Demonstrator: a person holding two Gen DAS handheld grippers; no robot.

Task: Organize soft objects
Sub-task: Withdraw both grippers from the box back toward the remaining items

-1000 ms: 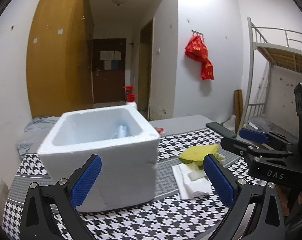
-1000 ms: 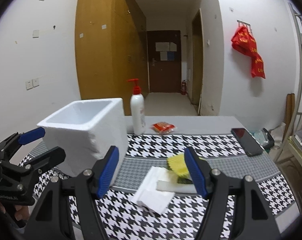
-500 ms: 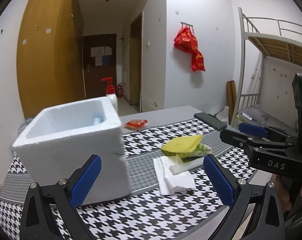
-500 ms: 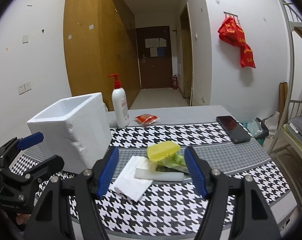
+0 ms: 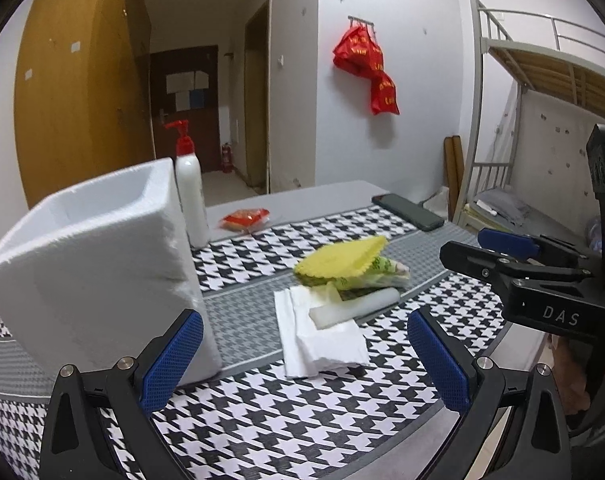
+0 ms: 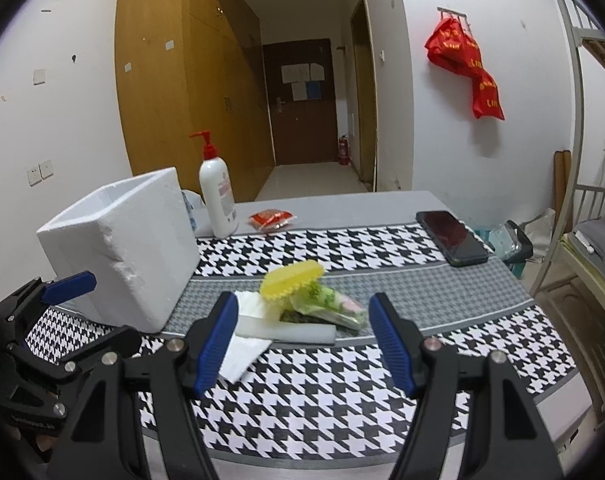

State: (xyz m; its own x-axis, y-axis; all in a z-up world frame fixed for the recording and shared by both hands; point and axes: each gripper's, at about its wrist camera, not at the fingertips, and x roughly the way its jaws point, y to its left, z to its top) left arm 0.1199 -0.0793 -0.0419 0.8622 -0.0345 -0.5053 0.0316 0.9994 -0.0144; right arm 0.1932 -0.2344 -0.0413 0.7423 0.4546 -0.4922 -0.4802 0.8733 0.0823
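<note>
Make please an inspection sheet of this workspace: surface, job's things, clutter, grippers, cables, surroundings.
Surface: table under a black-and-white houndstooth cloth with grey bands.
Job's things: yellow sponge on a green printed packet; white foam strip and white tissue beside them; open foam box to the left.
Clutter: pump bottle, red sachet, dark phone.
Grippers: left gripper open, holding nothing; right gripper open, holding nothing, pointing at the pile.
Cables: nothing seen.
Surroundings: wooden wardrobe, brown door, red bag on wall hook, bunk bed frame.
</note>
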